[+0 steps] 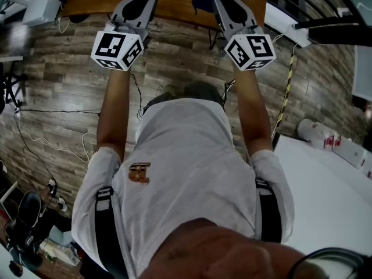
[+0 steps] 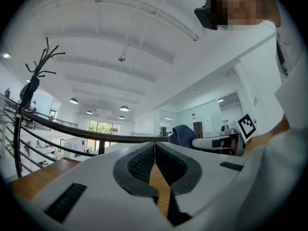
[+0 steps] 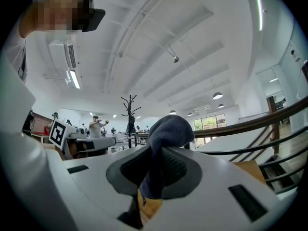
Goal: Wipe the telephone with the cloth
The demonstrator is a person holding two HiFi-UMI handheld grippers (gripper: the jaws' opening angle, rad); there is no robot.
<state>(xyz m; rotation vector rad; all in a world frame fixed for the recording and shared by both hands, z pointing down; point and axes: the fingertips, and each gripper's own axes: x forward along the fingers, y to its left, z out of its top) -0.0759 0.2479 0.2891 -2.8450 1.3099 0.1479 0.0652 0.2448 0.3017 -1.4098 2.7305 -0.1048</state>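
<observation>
Right gripper (image 3: 156, 153) is clamped on the dark blue cloth (image 3: 166, 129) — the fabric bunches up above the jaws and hangs down between the pads. Left gripper (image 2: 155, 150) has its jaws pressed together, nothing between them. Both point level, side by side, their tips over the edge of a wooden table (image 1: 174, 2).

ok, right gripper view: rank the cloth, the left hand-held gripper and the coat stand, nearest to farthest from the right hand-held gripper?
1. dark blue cloth: centre, pinched between the jaws of the right hand-held gripper.
2. left hand-held gripper: alongside, at the left.
3. coat stand: far back in the room, just left of centre.
</observation>
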